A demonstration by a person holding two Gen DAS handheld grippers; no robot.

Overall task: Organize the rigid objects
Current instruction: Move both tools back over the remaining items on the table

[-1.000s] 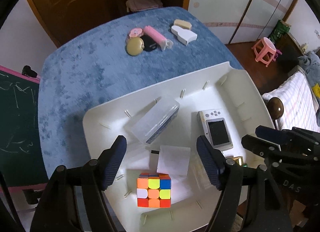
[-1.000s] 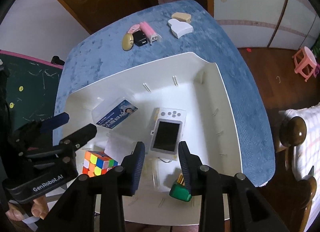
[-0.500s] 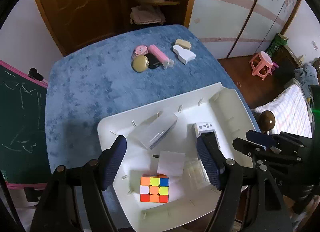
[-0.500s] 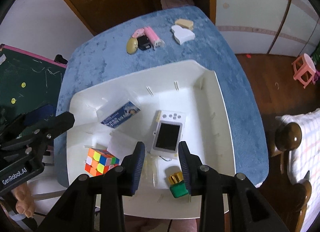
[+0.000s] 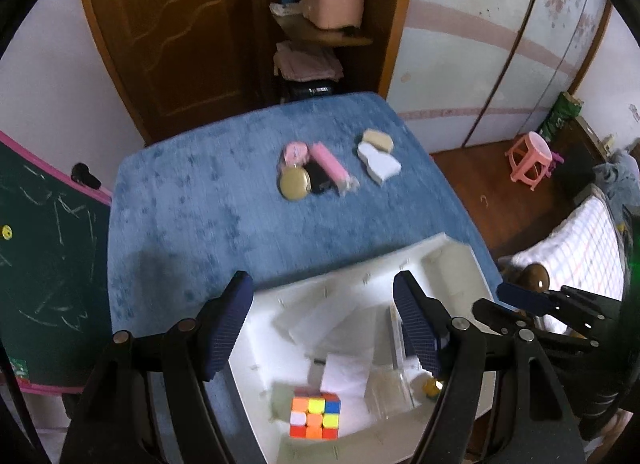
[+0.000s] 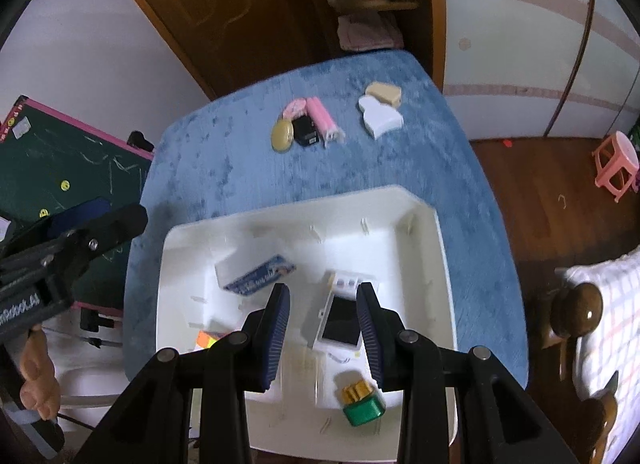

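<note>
Item 1: left tongs [image 5: 322, 320], lower centre of the left wrist view. Jaws stand wide apart, nothing between the pads, nothing held.

Item 2: right tongs [image 6: 323, 334], lower centre of the right wrist view. Jaws stand at a narrow gap and are empty; the handheld game console [image 6: 340, 314] shows through the gap but lies in the tray below, untouched.

Item 3: white tray [image 6: 440, 248], lower half of both views, resting on the blue counter [image 6: 224, 151]. Contents: Rubik's cube [image 5: 315, 416] at lower centre of the left view, a clear plastic box with a blue label [image 6: 256, 272] left of centre in the right view, the console, a green-and-gold block [image 6: 362, 402] near the bottom edge. Motion blur hides the finer pieces.

Item 4: loose group, upper centre of both views, well apart from the tray: round gold compact [image 5: 294, 182], pink round case [image 5: 296, 151], pink bar [image 5: 330, 161], black item [image 6: 306, 131], white shaped block [image 5: 380, 161], tan block [image 5: 378, 138].

Handling note, as a judgement: the likely step is a reach to the far group. The compact, black item and pink bar touch one another, so take an outer piece first. The white block, standing apart from that cluster, suits the wider left jaws across its narrow waist.
</note>
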